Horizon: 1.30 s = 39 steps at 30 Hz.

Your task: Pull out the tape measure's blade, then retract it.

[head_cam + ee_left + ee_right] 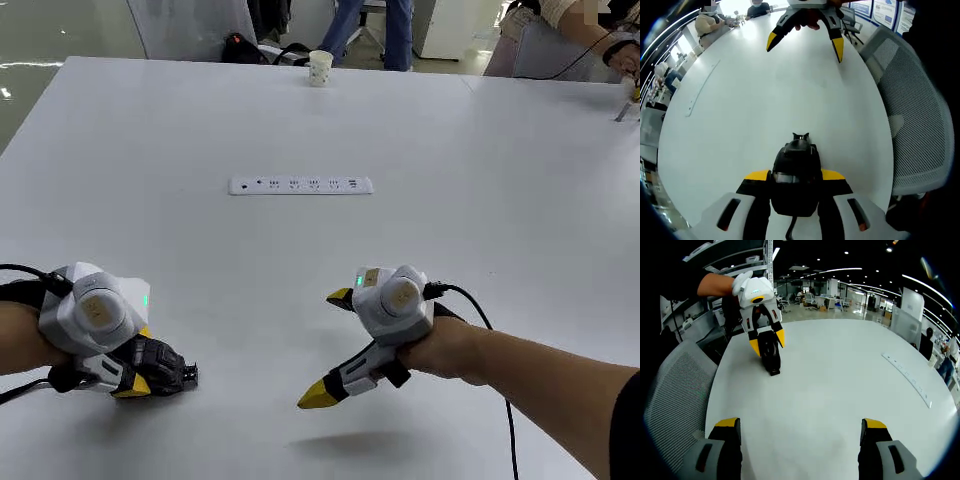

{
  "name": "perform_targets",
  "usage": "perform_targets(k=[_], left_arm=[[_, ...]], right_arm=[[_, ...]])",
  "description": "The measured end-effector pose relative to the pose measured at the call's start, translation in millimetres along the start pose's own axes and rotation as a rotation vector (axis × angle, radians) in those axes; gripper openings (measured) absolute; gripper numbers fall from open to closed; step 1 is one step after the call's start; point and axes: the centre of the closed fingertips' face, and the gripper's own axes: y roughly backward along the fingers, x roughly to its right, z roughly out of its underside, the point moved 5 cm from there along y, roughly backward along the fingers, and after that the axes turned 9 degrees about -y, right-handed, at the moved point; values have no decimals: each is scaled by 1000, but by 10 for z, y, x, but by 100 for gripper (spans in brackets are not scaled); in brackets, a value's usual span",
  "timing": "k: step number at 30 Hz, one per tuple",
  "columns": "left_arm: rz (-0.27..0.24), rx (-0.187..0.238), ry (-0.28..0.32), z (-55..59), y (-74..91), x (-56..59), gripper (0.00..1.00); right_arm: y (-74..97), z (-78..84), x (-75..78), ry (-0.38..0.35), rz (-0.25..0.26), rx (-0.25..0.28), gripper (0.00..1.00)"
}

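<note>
One tape measure is clamped by the left gripper, near-left of the one power strip; the right gripper is spread wide and empty, near-right of that strip.

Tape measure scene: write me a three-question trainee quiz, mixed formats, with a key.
1. True or false: the left hand-held gripper is shut on the black tape measure.
2. The right hand-held gripper is: A open, B shut on the blade, C shut on a cup.
3. Fill in: the long white power strip lies on the white ___.
Key: 1 true; 2 A; 3 table.
</note>
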Motion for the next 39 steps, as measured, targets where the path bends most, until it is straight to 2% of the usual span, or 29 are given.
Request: perform_targets(k=[3, 9, 13, 16, 21, 26, 29, 34, 39], left_arm=[[-13, -4, 15, -2, 4, 6, 31], [-22, 19, 20, 2, 12, -5, 31], [-16, 43, 48, 17, 9, -31, 31], [-17, 52, 41, 8, 10, -28, 31], [-15, 50, 37, 8, 11, -30, 31], [-20, 21, 28, -6, -3, -33, 31], [-18, 29, 36, 8, 8, -40, 31], [-11, 38, 36, 15, 0, -65, 31], [-18, 46, 37, 25, 12, -36, 31]], right_arm=[[-67, -29, 18, -7, -5, 1, 99], [-261, -118, -21, 9, -15, -15, 99], [-421, -218, -66, 30, -19, -26, 99], [-543, -296, -144, 51, -46, -41, 99], [-675, -364, -248, 77, -85, -51, 99], [-829, -405, -310, 76, -103, -61, 99], [-893, -458, -364, 71, -113, -53, 99], [-990, -498, -455, 122, -134, -78, 99], [-1046, -540, -535, 144, -170, -80, 99]])
